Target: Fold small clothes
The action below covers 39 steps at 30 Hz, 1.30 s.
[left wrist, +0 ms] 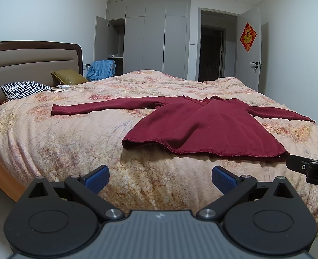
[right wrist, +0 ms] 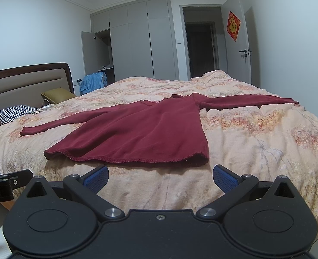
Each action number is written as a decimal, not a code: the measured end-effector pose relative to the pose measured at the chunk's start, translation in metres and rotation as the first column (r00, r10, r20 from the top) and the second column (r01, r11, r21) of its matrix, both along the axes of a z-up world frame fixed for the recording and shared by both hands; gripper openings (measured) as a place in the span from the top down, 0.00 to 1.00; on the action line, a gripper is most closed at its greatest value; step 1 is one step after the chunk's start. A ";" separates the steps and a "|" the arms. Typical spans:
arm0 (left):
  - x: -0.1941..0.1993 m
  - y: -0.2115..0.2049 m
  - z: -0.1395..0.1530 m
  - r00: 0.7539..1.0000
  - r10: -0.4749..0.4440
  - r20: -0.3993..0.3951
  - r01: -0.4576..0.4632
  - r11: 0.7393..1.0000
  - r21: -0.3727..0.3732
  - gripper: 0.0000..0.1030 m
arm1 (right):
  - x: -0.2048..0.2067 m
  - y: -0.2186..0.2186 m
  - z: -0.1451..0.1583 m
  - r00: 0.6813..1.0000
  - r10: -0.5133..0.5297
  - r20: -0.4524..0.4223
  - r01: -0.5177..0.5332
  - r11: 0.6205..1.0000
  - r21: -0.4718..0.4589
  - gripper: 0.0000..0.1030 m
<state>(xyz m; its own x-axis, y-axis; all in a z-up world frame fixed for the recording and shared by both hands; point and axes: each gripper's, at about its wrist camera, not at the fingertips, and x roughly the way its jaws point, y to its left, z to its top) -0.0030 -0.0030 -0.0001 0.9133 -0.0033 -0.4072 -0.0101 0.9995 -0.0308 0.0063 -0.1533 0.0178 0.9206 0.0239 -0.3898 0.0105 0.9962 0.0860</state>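
A dark red long-sleeved top (left wrist: pixel 202 125) (right wrist: pixel 137 133) lies flat on the floral bedspread (left wrist: pixel 61 133) (right wrist: pixel 256 133), hem toward me and both sleeves stretched out sideways. My left gripper (left wrist: pixel 160 178) hovers open at the near edge of the bed, short of the hem's left part, with nothing between its blue pads. My right gripper (right wrist: pixel 160 178) is open too, just short of the hem's right corner. The tip of the right gripper (left wrist: pixel 310 166) shows at the right edge of the left wrist view, and the left gripper (right wrist: pixel 5 183) at the left edge of the right wrist view.
A houndstooth pillow (left wrist: pixel 25 89), an olive cushion (left wrist: pixel 69 76) and a white charger with cable (left wrist: pixel 61 87) lie near the headboard (left wrist: pixel 29 56). Blue clothing (left wrist: pixel 101 69) hangs beyond the bed. A grey wardrobe (left wrist: pixel 154 36) with one door open and a doorway (left wrist: pixel 212 49) stand behind.
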 end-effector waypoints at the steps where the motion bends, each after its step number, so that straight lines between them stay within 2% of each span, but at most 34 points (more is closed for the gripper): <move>1: 0.000 0.000 0.000 1.000 0.000 -0.001 0.000 1.000 0.000 0.00 | 0.000 0.000 0.000 1.000 0.000 0.000 0.000 1.000 0.000 0.00; 25: -0.001 0.002 -0.003 1.000 0.004 -0.012 -0.004 1.000 0.008 0.00 | 0.004 -0.001 -0.004 1.000 -0.008 -0.023 0.008 1.000 0.011 0.00; 32: 0.012 0.001 -0.004 0.997 0.004 -0.082 -0.003 1.000 0.015 0.00 | 0.017 -0.010 -0.005 0.995 -0.010 -0.098 0.015 0.999 0.048 0.00; 39: 0.043 -0.005 0.006 0.990 -0.017 -0.138 0.020 1.000 0.024 0.00 | 0.051 -0.032 0.000 0.991 -0.032 -0.133 0.036 0.999 0.029 0.00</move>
<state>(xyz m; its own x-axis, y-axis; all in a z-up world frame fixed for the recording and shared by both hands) 0.0400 -0.0083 0.0063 0.8482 -0.0079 -0.5296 0.0060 1.0000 -0.0052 0.0576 -0.1848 0.0179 0.8616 0.0078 -0.5076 0.0573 0.9920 0.1125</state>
